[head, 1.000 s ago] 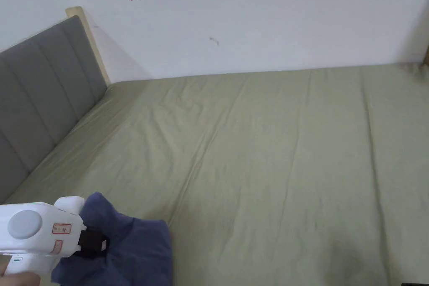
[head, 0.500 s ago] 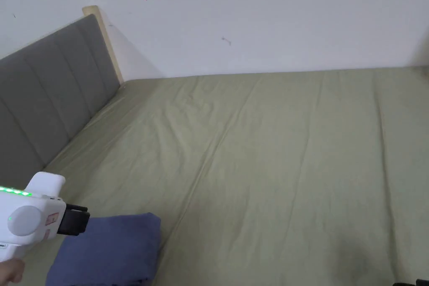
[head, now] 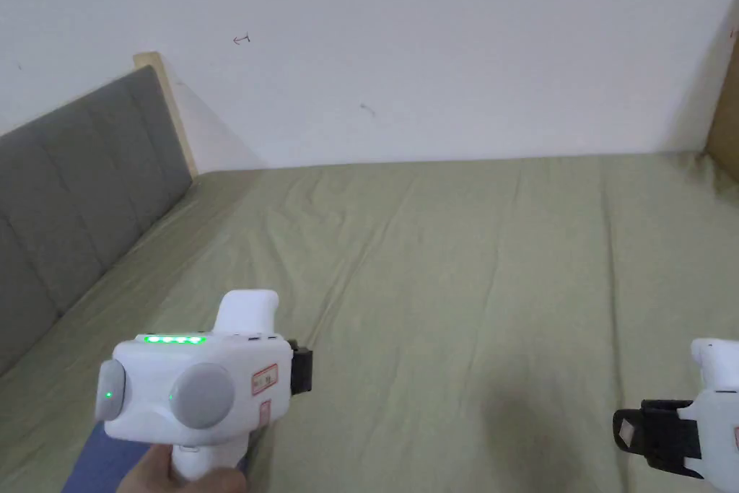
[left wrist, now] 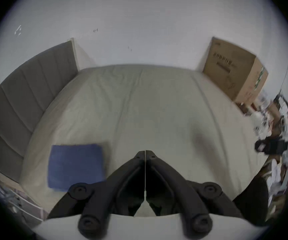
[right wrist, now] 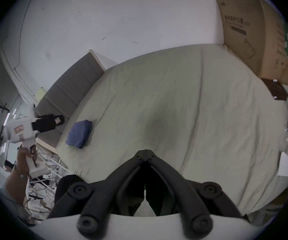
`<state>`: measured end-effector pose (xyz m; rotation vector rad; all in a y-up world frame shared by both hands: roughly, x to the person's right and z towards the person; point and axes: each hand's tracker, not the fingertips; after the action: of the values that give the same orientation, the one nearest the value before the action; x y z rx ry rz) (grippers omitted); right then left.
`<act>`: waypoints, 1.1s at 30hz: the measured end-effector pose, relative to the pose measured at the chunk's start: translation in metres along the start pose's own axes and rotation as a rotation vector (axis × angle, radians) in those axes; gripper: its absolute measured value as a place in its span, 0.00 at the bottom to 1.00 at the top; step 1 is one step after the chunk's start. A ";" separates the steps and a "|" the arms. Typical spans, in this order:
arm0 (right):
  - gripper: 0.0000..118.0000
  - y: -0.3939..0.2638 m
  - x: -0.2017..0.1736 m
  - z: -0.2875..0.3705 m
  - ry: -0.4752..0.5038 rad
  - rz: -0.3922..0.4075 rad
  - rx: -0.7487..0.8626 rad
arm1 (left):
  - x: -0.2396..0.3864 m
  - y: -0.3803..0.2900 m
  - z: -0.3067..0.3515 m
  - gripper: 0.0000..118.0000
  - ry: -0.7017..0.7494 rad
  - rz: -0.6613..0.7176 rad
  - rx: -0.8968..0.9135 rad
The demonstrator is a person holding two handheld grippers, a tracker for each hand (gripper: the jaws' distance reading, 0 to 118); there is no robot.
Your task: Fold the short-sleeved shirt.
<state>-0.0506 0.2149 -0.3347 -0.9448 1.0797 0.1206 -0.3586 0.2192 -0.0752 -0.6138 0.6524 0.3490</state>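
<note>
Head view. Bed (head: 447, 285): olive sheet, lightly creased, with a grey headboard (head: 79, 177) at left and a white wall behind. Left gripper (head: 302, 369): white housing with a green light strip, held up over the near-left part of the bed by a hand (head: 189, 476); only a dark stub of the jaws shows past the housing, so their spacing cannot be told here. Shirt (head: 101, 462): a sliver of blue cloth under that housing, at the bed's near-left corner. Right gripper (head: 626, 432): at the lower right edge, black jaws pointing left, above the sheet and well apart from the shirt.

Left gripper view. Own jaws meet tip to tip with nothing between them, raised clear of the sheet. The shirt (left wrist: 75, 165) lies to their left as a neat blue rectangle, flat, edges squared, near the headboard (left wrist: 29, 94). A cardboard box (left wrist: 235, 72) stands against the wall at far right. The right gripper (left wrist: 261, 146) shows at the right edge, blurred.

Right gripper view. Own jaws likewise closed on nothing, over bare sheet. The shirt (right wrist: 79, 133) is a compact blue bundle by the bed's corner, with the left gripper (right wrist: 59, 120) off to its side and not touching it.

Assessment. With the shirt squared and both grippers empty and lifted off, the fold appears done; the corner placement likely keeps the bed's middle free.
</note>
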 end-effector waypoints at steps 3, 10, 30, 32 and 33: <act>0.00 0.015 -0.002 0.013 -0.047 0.007 0.132 | 0.038 0.015 0.016 0.00 0.011 0.010 0.147; 0.00 0.035 -0.027 0.048 -0.181 0.194 0.750 | 0.102 0.025 0.061 0.00 0.205 -0.167 0.685; 1.00 0.045 -0.042 0.041 -0.328 0.230 0.864 | 0.118 0.033 0.066 0.97 0.186 -0.049 0.725; 1.00 0.044 -0.041 0.041 -0.324 0.227 0.862 | 0.119 0.032 0.067 0.97 0.202 -0.056 0.727; 1.00 0.044 -0.041 0.041 -0.321 0.225 0.860 | 0.117 0.033 0.066 0.97 0.209 -0.058 0.731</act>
<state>-0.0653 0.2848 -0.3231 -0.0239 0.8092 -0.0155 -0.2570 0.2991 -0.1240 0.0339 0.8967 -0.0234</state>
